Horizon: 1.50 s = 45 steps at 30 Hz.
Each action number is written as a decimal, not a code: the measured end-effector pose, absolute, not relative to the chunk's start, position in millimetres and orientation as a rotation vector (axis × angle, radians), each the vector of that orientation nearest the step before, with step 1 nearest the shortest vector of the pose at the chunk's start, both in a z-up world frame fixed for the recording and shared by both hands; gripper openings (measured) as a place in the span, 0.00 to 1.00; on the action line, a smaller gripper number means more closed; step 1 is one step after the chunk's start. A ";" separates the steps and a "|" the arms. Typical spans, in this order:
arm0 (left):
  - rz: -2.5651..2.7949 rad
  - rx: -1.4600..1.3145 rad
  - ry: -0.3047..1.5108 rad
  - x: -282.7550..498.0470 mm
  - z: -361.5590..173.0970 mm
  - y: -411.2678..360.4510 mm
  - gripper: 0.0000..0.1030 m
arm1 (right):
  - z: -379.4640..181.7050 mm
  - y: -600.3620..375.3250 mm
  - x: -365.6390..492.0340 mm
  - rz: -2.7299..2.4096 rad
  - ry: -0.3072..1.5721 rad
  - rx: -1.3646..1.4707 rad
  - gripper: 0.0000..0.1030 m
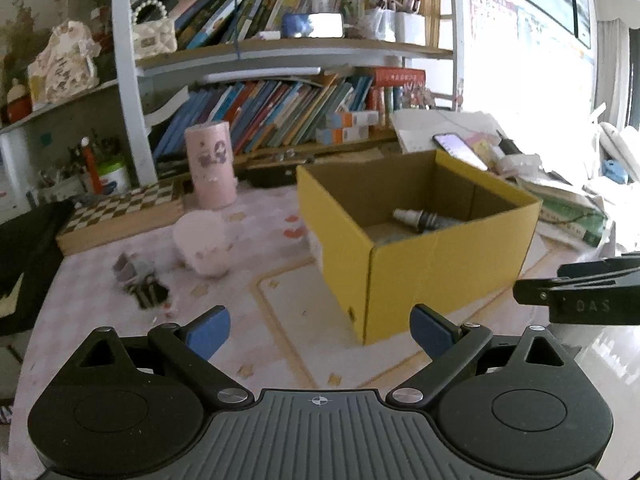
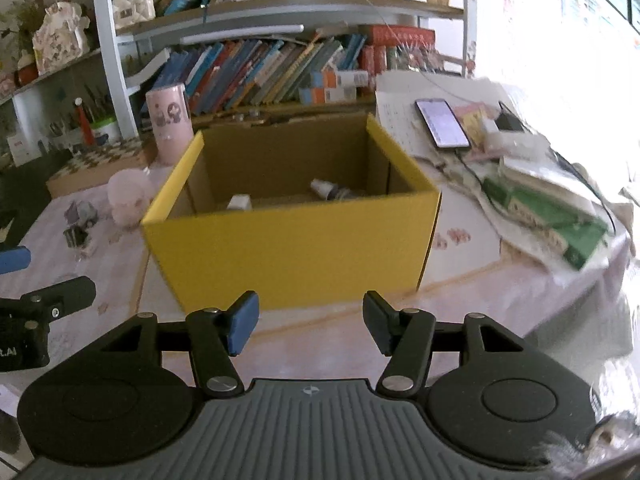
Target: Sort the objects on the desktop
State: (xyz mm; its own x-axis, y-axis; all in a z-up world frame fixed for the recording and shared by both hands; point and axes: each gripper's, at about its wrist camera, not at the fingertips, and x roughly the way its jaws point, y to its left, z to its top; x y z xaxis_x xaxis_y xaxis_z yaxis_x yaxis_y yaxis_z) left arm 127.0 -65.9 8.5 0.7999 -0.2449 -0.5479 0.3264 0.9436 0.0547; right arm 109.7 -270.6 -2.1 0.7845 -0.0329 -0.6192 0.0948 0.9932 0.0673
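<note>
A yellow cardboard box stands open on the desk, holding a small grey-and-white bottle and a white item. Left of the box lie a pink round toy and a small dark striped clutter of objects. My left gripper is open and empty, low over the desk in front of the box's near corner. My right gripper is open and empty, just before the box's front wall. Each gripper shows at the other view's edge.
A tall pink cylinder and a chessboard box stand behind the toy. Bookshelves fill the back. Right of the box lie a phone, papers and a green book. The desk's right edge drops off nearby.
</note>
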 end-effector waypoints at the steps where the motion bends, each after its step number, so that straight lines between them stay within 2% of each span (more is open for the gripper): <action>1: -0.304 0.149 0.571 123.5 7.0 -60.8 0.95 | -4.4 -265.7 105.3 -0.073 0.670 0.099 0.54; 20: -0.267 0.178 0.622 78.8 -6.9 0.8 0.95 | -29.8 -182.2 58.7 -0.030 0.747 0.091 0.56; 45: -0.111 0.128 0.633 64.3 -8.3 69.9 0.95 | -28.6 -94.8 71.1 0.175 0.751 -0.002 0.57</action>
State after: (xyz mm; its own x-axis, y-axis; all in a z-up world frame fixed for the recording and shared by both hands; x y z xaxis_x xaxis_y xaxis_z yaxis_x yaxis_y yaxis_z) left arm 64.3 69.9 -8.3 0.8005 -0.0641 -0.5959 0.1425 0.9861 0.0855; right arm 71.1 -94.8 -28.6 0.7175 0.1572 -0.6786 -0.1589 0.9855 0.0603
